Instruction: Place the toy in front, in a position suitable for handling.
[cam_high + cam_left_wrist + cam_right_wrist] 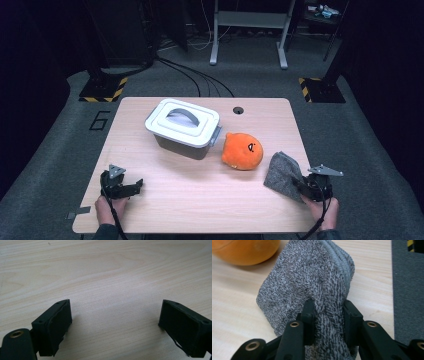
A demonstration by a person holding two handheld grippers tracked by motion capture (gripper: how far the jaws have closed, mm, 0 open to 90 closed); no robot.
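Right claw (328, 315) pinches folded grey cloth (312, 282) by one edge for carrying; left claw (115, 325) rests open, empty, on table (112, 270)

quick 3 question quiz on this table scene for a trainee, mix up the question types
1. True or false: the right gripper is shut on the grey cloth.
2. What lies between the left gripper's jaws? A) the orange plush toy B) bare table C) the cloth
3. What covers the grey bin?

Key:
1. True; its jaws pinch a bunched fold.
2. B; the jaws stand wide apart over bare wood.
3. A white lid with a grey handle, sitting closed on the bin.
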